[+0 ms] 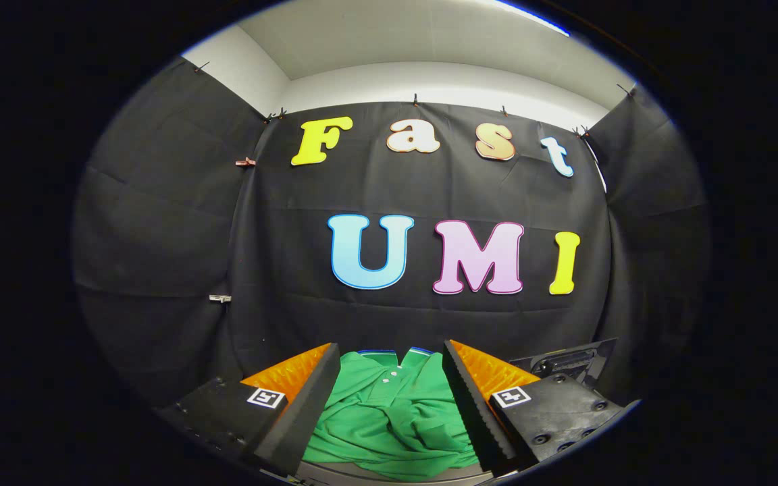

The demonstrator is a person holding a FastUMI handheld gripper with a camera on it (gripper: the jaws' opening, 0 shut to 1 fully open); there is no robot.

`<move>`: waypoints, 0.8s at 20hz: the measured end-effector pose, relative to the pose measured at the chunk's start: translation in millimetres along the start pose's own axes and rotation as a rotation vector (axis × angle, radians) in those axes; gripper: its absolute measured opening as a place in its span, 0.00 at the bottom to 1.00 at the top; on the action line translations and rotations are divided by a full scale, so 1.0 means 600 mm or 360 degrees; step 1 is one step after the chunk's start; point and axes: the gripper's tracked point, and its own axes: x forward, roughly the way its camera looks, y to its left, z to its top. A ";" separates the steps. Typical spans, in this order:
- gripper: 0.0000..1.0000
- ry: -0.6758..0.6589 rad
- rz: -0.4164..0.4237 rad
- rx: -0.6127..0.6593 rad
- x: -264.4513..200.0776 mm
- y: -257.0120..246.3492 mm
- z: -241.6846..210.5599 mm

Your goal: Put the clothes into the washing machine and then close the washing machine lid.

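Two fingers of my claw (391,398) reach forward from the bottom of the gripper view, and they stand well apart, released, with nothing pressed between them. My left finger (298,412) is a dark ridged pad backed by an orange wedge, and a small square black-and-white marker sits on the black block behind it. In the gap between the fingers lies the green shirt (389,418), rumpled into soft folds, its collar trimmed in blue and a short placket with white buttons pointing away from me toward the cloth wall. The shirt rests on a pale grey surface (389,474) that shows as a thin strip under its near edge; I cannot tell what that surface belongs to. The cloth spreads behind both pads, so I cannot tell whether either finger touches it, but neither one pinches it. My right finger (473,412) mirrors the left: dark toothed pad, orange wedge, a marker on the black block with its screw heads. Just beyond that right block, against the foot of the black wall, a dark angular piece of equipment (568,361) shows partly; too little of it is visible to name.
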 end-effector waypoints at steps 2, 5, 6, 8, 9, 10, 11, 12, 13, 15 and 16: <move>0.95 -0.0005 0.0009 0.0012 0.000 0.001 0.004; 0.95 0.0020 -0.0009 0.0025 0.006 -0.007 0.004; 0.95 0.0034 -0.0016 0.0032 0.012 -0.010 0.003; 0.95 0.0105 -0.0036 0.0027 0.025 -0.014 -0.002; 0.95 0.0151 -0.0026 0.0025 0.033 -0.012 -0.009; 0.95 0.0205 0.0008 0.0015 0.041 -0.004 -0.014; 0.96 0.0269 0.0054 0.0003 0.049 0.006 -0.025; 0.96 0.0343 0.0079 -0.0030 0.055 0.010 -0.037; 0.96 0.0420 0.0089 -0.0055 0.062 0.009 -0.057; 0.95 0.0569 0.0081 -0.0074 0.075 0.005 -0.089; 0.94 0.0615 0.0056 -0.0073 0.082 -0.002 -0.099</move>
